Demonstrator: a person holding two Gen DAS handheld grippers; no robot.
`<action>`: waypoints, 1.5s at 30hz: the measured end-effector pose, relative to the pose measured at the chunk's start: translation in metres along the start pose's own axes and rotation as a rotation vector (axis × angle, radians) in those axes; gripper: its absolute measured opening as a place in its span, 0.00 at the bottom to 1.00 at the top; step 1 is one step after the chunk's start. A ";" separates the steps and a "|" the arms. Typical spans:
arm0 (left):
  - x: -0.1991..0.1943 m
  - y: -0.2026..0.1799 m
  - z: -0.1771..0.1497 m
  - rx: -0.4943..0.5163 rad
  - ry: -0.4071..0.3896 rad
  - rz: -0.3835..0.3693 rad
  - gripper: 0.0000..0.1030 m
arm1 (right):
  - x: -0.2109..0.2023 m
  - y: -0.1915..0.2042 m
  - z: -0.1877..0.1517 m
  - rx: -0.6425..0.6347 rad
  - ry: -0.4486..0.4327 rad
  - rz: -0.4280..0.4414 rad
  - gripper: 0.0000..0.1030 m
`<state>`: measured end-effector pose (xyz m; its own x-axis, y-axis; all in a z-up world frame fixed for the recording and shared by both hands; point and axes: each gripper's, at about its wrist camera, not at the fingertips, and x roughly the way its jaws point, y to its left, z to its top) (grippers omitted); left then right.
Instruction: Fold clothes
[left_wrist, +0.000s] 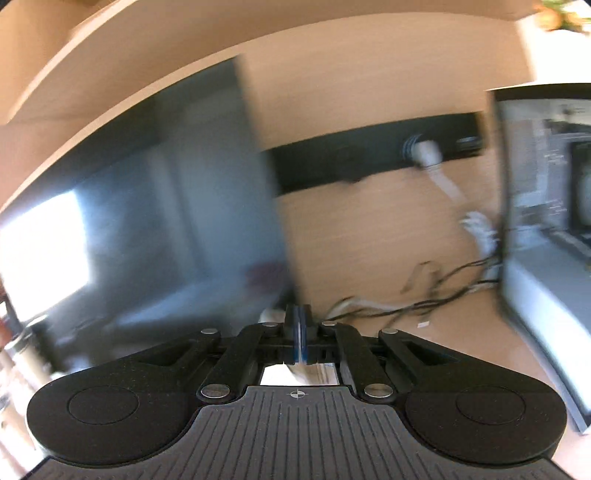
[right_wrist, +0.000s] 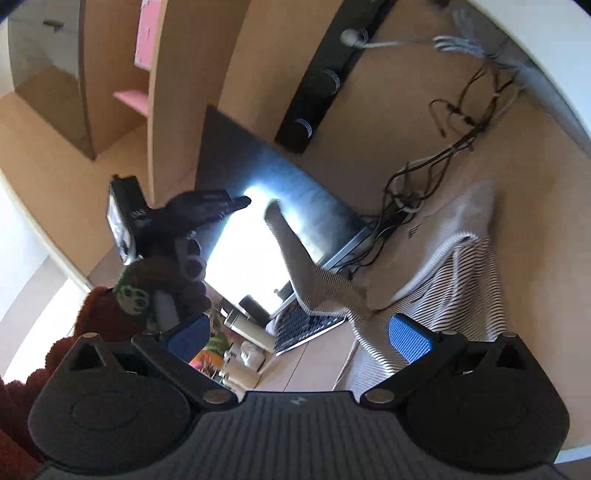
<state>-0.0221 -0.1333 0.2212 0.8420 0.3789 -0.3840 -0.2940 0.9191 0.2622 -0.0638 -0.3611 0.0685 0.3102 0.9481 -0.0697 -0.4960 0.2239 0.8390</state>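
A cream garment with thin dark stripes (right_wrist: 454, 288) lies bunched on the wooden desk (right_wrist: 406, 110) in the right wrist view. One of its sleeves (right_wrist: 295, 258) rises steeply up and to the left, its end close to the tip of my left gripper (right_wrist: 243, 202). In the blurred left wrist view that left gripper (left_wrist: 300, 332) has its blue pads pressed together, with pale cloth (left_wrist: 291, 373) showing just under them. My right gripper (right_wrist: 299, 339) stands open above the garment's near edge, with nothing between its blue pads (right_wrist: 410, 339).
A dark monitor (right_wrist: 280, 184) stands behind a keyboard (right_wrist: 306, 325), and small items (right_wrist: 243, 354) sit beside it. A black power strip (right_wrist: 325, 81) and tangled cables (right_wrist: 443, 166) lie at the back. A second screen (left_wrist: 546, 184) stands at the right. A rust-red knit sleeve (right_wrist: 99, 314) holds the left gripper.
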 end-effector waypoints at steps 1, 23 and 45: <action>-0.002 -0.009 0.002 0.003 -0.005 -0.029 0.02 | -0.003 -0.002 0.000 0.006 -0.012 -0.008 1.00; 0.091 -0.064 -0.172 0.591 0.268 -0.127 0.31 | 0.002 -0.012 -0.021 0.081 -0.027 -0.176 1.00; 0.077 -0.026 -0.082 0.237 0.113 -0.012 0.10 | -0.014 -0.002 -0.027 0.040 -0.029 -0.187 1.00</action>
<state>0.0130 -0.1192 0.1124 0.7849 0.3897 -0.4817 -0.1589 0.8780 0.4515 -0.0895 -0.3686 0.0534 0.4176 0.8837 -0.2113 -0.3948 0.3860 0.8337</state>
